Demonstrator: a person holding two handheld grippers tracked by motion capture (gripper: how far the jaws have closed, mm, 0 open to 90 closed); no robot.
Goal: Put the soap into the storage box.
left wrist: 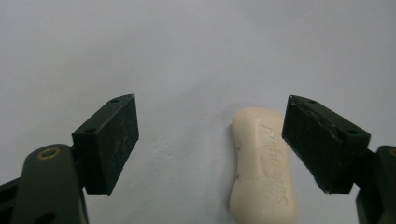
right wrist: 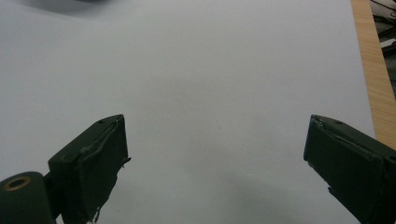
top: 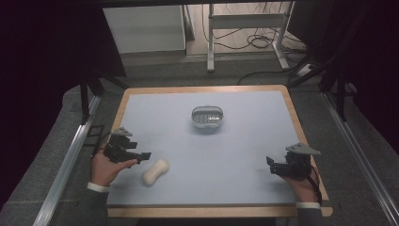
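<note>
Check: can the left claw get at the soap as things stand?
Probably yes. The left claw is open, the soap lies on the table just ahead by one pad, and nothing sits between them.

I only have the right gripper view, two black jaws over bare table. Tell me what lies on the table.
Observer: A cream bar of soap lies near the table's front left, just right of the left gripper.
Operator: Report whether that gripper holds it.
Observer: No. In the left gripper view the jaws stand wide and the soap lies on the table by the right-hand jaw, ungripped.
Operator: Name anything else out there.
Observer: A small grey soap dish with a slatted insert sits mid-table, toward the far side.
Operator: Say where my gripper is.
Observer: The right gripper is open near the front right edge, far from soap and dish.
</note>
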